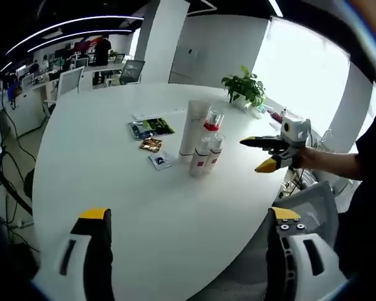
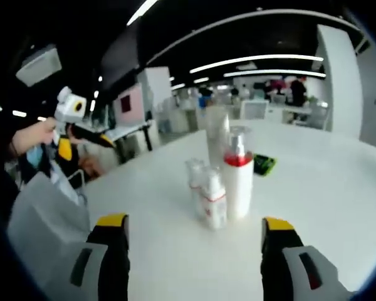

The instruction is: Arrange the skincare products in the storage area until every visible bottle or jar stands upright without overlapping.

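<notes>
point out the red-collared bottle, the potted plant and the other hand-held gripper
red-collared bottle [image 2: 238, 182], right gripper view, on its white body below the red band
potted plant [image 1: 245, 88], left gripper view, on the leaves
right hand-held gripper [image 1: 258, 154], left gripper view, between its yellow-tipped jaws

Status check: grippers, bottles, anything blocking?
Left gripper open, empty; right gripper open, empty. Bottles clustered upright on the white table, untouched. Packets lie beside them; approach unobstructed.

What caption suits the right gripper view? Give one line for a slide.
Open right gripper faces a cluster of upright skincare bottles on the white table; the left gripper is raised beside it.
</notes>
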Motion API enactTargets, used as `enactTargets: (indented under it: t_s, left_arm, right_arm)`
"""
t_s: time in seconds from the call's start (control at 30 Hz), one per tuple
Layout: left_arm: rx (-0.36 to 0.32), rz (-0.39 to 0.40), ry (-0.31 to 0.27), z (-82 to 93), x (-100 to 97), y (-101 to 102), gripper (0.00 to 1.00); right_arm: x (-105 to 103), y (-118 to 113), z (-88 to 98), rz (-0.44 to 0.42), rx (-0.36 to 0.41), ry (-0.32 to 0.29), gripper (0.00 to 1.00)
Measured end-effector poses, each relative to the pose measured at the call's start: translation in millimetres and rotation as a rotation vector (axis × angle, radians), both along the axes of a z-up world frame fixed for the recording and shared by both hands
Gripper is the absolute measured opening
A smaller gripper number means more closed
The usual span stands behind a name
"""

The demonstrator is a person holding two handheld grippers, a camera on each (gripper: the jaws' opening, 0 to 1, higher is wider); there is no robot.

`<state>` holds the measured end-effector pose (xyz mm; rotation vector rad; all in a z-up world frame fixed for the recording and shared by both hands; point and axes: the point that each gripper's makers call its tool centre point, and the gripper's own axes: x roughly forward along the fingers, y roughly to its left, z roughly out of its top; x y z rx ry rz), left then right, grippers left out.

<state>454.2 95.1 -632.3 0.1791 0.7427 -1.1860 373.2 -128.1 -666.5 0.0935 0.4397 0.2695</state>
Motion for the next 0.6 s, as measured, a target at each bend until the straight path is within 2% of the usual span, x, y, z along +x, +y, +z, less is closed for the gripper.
enactTargets:
  t_s: [0.1,0.27,0.37,0.6]
  left_arm:
    - [-0.013,0.017,0.009,6.3,2.6,6,0.99]
    - [-0.035,0.05,0.015,18.3,9.2,18,0.99]
    - [-0.03,0.064,0.011,22.3,12.2,25,0.99]
    - [-0.036,0.076,0.009,36.2,14.7,36,0.95]
  right_arm:
    - [-10,5,13.5,-0.025,0.03,-0.02,0.91]
    - [-26,9,24.5,-0.045,0.03,-0.01,0.99]
    - [-32,1,35.6,-0.07,0.026,-0.016,0.99]
    - [-46,-20,76.1,-0.133,-0.009,-0.069,0.99]
